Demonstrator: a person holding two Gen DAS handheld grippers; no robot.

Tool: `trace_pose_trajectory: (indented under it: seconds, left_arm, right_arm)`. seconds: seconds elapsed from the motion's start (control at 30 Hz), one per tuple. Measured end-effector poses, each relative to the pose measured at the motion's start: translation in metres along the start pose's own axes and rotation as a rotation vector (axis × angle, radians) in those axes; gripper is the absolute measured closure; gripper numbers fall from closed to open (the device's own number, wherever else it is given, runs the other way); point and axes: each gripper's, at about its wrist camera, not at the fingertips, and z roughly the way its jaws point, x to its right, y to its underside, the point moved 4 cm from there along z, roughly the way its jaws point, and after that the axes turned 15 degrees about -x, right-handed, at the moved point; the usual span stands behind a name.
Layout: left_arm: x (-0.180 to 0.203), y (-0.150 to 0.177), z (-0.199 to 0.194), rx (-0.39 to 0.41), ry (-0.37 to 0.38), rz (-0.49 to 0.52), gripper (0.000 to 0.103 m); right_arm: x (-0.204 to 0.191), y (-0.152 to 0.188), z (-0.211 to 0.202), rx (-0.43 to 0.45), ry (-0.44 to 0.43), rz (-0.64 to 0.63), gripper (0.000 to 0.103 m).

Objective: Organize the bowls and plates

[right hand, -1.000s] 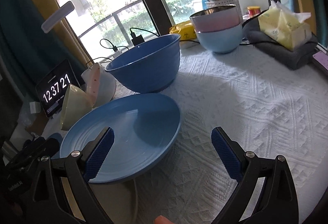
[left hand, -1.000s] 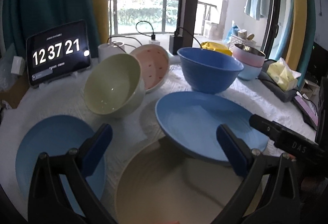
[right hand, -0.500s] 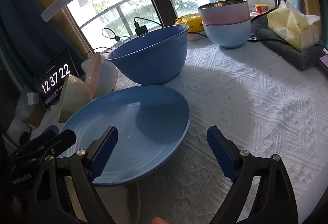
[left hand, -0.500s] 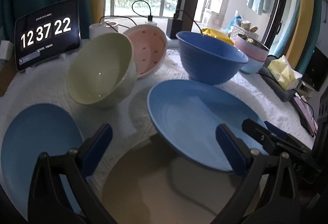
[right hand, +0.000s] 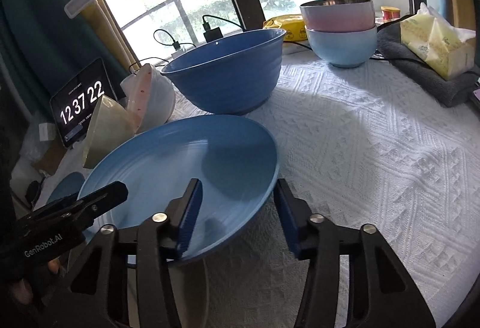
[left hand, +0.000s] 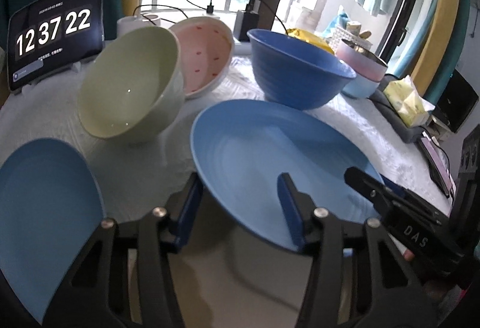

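Both tongs closing on the wide light-blue ridged plate (left hand: 270, 154)

Left tongs (left hand: 240, 208) and right tongs (right hand: 237, 217) straddle opposite rims above the white quilted surface (right hand: 375, 148); contact seems incomplete, so squeeze evenly before lifting level.

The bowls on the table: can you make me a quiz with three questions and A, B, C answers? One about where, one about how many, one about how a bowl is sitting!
1. The dark blue bowl stands:
A. just behind the big blue plate
B. inside a green bowl
C. on top of the clock screen

2. How many bowls are in the stack of bowls beside the tissues?
A. one
B. two
C. five

3. The pale green bowl is:
A. standing upright
B. upside down
C. tipped on its side

Answers:
1. A, it stands on the cloth right past the plate's far rim.
2. B, a pink bowl sits in a light blue bowl.
3. C, its opening faces sideways, not up.
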Motion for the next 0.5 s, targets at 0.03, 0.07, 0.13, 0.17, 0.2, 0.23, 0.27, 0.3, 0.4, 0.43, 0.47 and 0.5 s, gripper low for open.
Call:
trace_pose_trajectory:
  seconds: [0.03,0.07,0.13,0.17,0.2,0.23,0.27,0.3,0.4,0.43,0.47,0.5]
  left_arm:
    - [-0.001,0.0,0.0,0.0,0.001,-0.004,0.054]
    - [-0.001,0.0,0.0,0.001,0.004,-0.005,0.054]
    - [-0.001,0.001,-0.001,0.005,0.002,-0.005,0.055]
    - [-0.001,0.002,-0.002,0.007,0.002,-0.003,0.055]
    - [-0.001,0.002,-0.004,0.009,0.005,-0.003,0.055]
    - [0.0,0.003,-0.005,0.011,0.008,-0.001,0.055]
    - [0.0,0.003,-0.007,0.014,0.009,0.001,0.055]
    - [0.0,0.004,-0.009,0.018,0.009,0.002,0.055]
    - [0.0,0.006,-0.016,0.031,0.015,0.006,0.055]
    - [0.0,0.007,-0.018,0.035,0.016,0.008,0.055]
    - [0.0,0.008,-0.019,0.038,0.017,0.01,0.055]
    - [0.0,0.009,-0.021,0.042,0.017,0.014,0.055]
  right_arm:
    - [0.001,0.0,-0.001,0.004,0.003,0.004,0.056]
    - [0.001,0.0,-0.001,0.007,0.006,0.005,0.059]
    - [0.0,0.001,-0.002,0.012,0.011,0.002,0.059]
    - [0.0,0.002,-0.003,0.016,0.013,-0.002,0.059]
    - [0.0,0.003,-0.004,0.022,0.016,-0.003,0.06]
    - [0.0,0.003,-0.005,0.029,0.017,-0.004,0.06]
    - [0.0,0.003,-0.007,0.035,0.017,-0.003,0.061]
    - [0.0,0.003,-0.007,0.036,0.015,-0.002,0.062]
    - [0.0,0.005,-0.01,0.043,0.009,-0.008,0.063]
    - [-0.001,0.005,-0.011,0.046,0.008,-0.011,0.063]
    - [-0.002,0.006,-0.013,0.05,0.006,-0.013,0.063]
    - [-0.002,0.006,-0.014,0.053,0.007,-0.015,0.063]
